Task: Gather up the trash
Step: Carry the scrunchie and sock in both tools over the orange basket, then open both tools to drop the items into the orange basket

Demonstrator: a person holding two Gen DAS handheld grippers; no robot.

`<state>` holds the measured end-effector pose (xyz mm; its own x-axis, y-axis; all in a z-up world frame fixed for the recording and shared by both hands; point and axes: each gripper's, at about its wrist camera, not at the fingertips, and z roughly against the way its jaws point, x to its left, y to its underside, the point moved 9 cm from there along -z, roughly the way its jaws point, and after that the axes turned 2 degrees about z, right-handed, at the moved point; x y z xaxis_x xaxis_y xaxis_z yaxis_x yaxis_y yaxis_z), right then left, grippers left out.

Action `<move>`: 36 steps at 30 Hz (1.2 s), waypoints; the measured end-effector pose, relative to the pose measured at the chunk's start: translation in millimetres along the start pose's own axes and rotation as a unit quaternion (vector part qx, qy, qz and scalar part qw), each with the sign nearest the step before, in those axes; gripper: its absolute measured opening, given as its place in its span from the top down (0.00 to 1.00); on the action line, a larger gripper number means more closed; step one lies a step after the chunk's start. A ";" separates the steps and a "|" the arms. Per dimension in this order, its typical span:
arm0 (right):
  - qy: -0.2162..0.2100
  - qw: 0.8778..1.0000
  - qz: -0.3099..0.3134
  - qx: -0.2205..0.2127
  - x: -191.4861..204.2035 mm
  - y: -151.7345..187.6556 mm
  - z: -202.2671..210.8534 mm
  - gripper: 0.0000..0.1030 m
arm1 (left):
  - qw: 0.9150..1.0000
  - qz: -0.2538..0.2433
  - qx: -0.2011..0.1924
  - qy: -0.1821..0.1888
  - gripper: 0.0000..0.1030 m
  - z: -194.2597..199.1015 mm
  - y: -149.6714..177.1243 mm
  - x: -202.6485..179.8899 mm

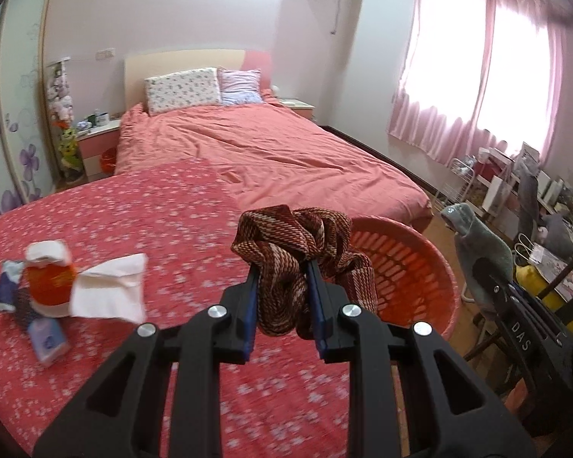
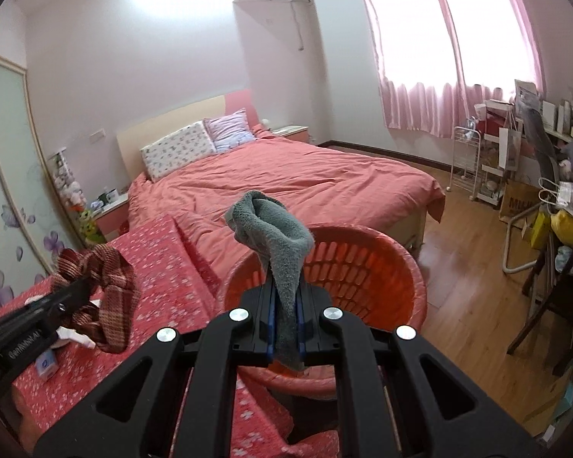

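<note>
Left gripper (image 1: 282, 267) is clenched on a brown striped cloth (image 1: 298, 244), which bunches above the fingers and hangs in loops below them, long axis roughly vertical, held above the red floral-covered desk (image 1: 164, 221) just beside the orange basket (image 1: 420, 267). Right gripper (image 2: 286, 294) is clenched on a grey sock (image 2: 282, 252); the sock stands upright between the fingers, its folded top tipping left, its lower end hanging down, over the basket's near rim. Crumpled tissue (image 1: 110, 286), an orange wrapper (image 1: 49, 282) and a small packet (image 1: 49, 339) lie together on the desk's left part.
</note>
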<state>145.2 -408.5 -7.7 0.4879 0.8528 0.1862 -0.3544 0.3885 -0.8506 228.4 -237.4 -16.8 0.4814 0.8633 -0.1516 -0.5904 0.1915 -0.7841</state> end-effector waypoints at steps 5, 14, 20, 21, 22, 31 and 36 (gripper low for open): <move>0.001 1.000 -0.018 0.003 -13.9 -0.9 -9.9 0.92 | 1.000 -0.010 0.011 0.022 0.77 -23.4 -1.0 -20.8; 0.003 0.999 -0.045 0.008 -29.1 -1.9 -18.6 0.92 | 0.998 -0.020 0.032 0.058 0.77 -56.7 2.1 -51.8; -0.003 0.998 -0.064 0.012 -38.1 -4.1 -27.3 0.92 | 0.996 -0.018 0.045 0.078 0.76 -74.5 4.0 -64.4; -0.003 0.998 -0.066 0.012 -38.9 -4.7 -28.4 0.92 | 0.996 -0.018 0.045 0.080 0.76 -75.4 5.6 -64.5; -0.003 0.998 -0.067 0.012 -39.8 -5.4 -29.6 0.92 | 0.995 -0.017 0.047 0.081 0.76 -78.0 5.5 -65.7; -0.019 0.996 -0.078 0.035 -44.9 -2.6 -48.6 0.78 | 0.995 -0.013 0.060 0.081 0.57 -95.7 10.8 -71.5; -0.012 0.997 -0.069 0.035 -44.4 3.3 -43.4 0.50 | 0.997 -0.008 0.056 0.059 0.51 -94.6 12.5 -53.2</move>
<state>157.0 -460.3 -40.2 0.5178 0.7966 0.3118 -0.3395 0.5260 -0.7798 256.7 -325.0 -75.5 0.5604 0.7999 -0.2146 -0.6477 0.2619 -0.7155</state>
